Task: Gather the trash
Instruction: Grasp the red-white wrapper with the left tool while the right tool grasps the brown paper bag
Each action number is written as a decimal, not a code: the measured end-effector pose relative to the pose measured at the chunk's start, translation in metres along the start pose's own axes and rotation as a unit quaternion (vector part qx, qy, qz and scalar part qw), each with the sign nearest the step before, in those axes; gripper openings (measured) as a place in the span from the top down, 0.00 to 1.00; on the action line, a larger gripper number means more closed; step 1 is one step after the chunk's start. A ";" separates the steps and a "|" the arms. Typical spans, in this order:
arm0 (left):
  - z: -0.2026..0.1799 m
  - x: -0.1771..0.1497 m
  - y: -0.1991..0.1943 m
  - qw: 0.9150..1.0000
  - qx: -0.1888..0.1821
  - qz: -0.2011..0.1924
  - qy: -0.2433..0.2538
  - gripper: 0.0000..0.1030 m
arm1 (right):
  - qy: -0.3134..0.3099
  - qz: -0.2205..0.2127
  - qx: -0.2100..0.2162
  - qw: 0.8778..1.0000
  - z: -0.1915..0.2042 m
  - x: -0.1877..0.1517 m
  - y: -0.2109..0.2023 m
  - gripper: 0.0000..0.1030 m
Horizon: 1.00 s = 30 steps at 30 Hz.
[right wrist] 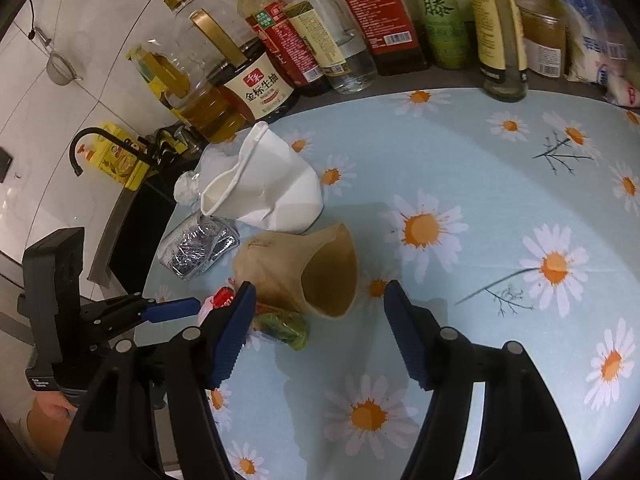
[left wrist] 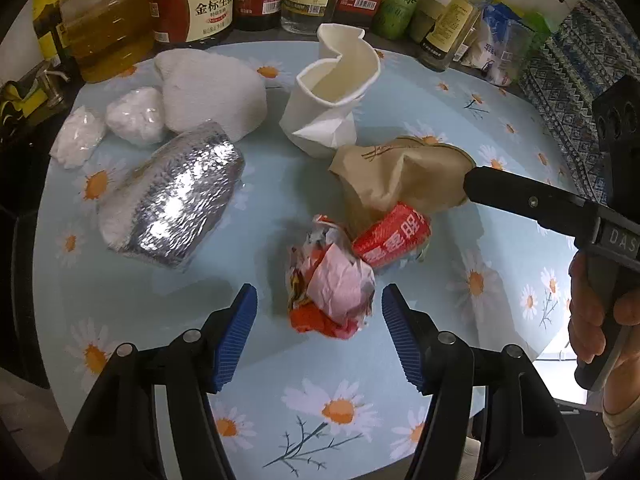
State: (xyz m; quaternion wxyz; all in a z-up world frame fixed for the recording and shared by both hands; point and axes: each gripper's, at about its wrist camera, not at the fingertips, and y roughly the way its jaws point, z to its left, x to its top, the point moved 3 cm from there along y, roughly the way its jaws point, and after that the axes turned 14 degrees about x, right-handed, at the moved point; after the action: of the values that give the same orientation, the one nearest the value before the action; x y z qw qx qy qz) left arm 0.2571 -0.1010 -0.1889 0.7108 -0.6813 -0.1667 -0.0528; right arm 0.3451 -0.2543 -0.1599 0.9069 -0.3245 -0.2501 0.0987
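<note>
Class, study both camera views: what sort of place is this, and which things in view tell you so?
Most likely a home kitchen counter. A row of condiment bottles, including a soy sauce bottle and a cooking oil jug, lines the back; a black tap stands beside the daisy-print cloth.

Both fisheye views are evenly lit from overhead and mostly sharp, with bright glare on the crumpled silver foil packet [left wrist: 172, 204] left of centre, soft shadows under the trash on the daisy-print light-blue counter cloth [left wrist: 400, 92], and curved, black-vignetted corners.
</note>
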 end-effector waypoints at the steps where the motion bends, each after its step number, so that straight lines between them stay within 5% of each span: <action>1: -0.001 0.001 0.002 1.000 0.002 0.001 0.001 0.39 | -0.003 0.004 0.002 1.000 0.000 0.001 0.002 0.40; 5: -0.005 0.005 0.007 1.000 0.010 0.002 0.004 0.41 | -0.006 0.010 0.009 1.000 -0.001 0.002 0.005 0.45; 18: -0.002 0.011 0.011 1.000 0.009 -0.004 -0.004 0.64 | -0.043 0.023 0.004 0.999 0.006 0.005 0.012 0.92; 30: 0.007 0.007 0.000 1.000 0.004 -0.018 -0.003 0.65 | -0.045 -0.004 -0.010 0.999 0.011 0.004 0.001 0.96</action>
State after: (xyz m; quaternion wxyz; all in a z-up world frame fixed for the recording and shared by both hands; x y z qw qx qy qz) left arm 0.2624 -0.0934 -0.1872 0.7118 -0.6755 -0.1817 -0.0627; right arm 0.3423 -0.2458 -0.1520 0.8916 -0.3281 -0.2931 0.1072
